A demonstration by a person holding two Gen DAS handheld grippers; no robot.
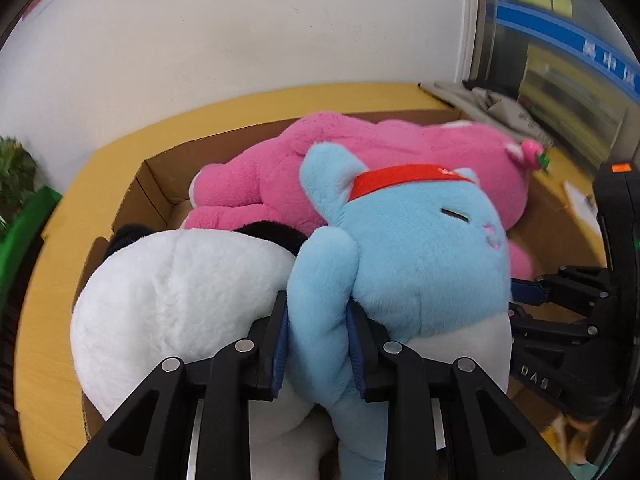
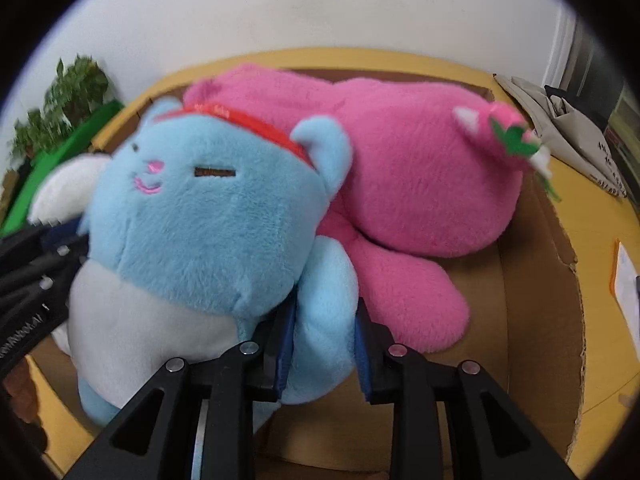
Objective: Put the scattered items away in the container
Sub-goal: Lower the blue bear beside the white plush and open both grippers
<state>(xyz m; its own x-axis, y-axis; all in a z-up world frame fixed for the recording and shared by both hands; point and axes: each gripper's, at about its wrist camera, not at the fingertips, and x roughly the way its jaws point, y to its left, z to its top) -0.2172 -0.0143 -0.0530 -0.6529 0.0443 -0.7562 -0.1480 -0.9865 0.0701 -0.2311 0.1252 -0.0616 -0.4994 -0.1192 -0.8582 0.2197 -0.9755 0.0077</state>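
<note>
A blue plush cat (image 1: 420, 248) (image 2: 208, 224) with a red headband and a white belly hangs over the cardboard box (image 1: 160, 184) (image 2: 536, 280). My left gripper (image 1: 318, 340) is shut on one of its blue arms. My right gripper (image 2: 324, 344) is shut on its other blue arm. A big pink plush (image 1: 380, 152) (image 2: 400, 168) lies inside the box behind it. A white plush with black ears (image 1: 172, 304) (image 2: 68, 188) lies in the box at the left. The right gripper's black body (image 1: 580, 320) shows at the right edge of the left wrist view.
The box stands on a yellow table (image 1: 52, 280) (image 2: 600, 320) against a white wall. A green plant (image 2: 64, 108) and a green item (image 1: 24, 232) stand at the left. A grey bag (image 2: 568, 132) and papers (image 1: 580, 200) lie at the right.
</note>
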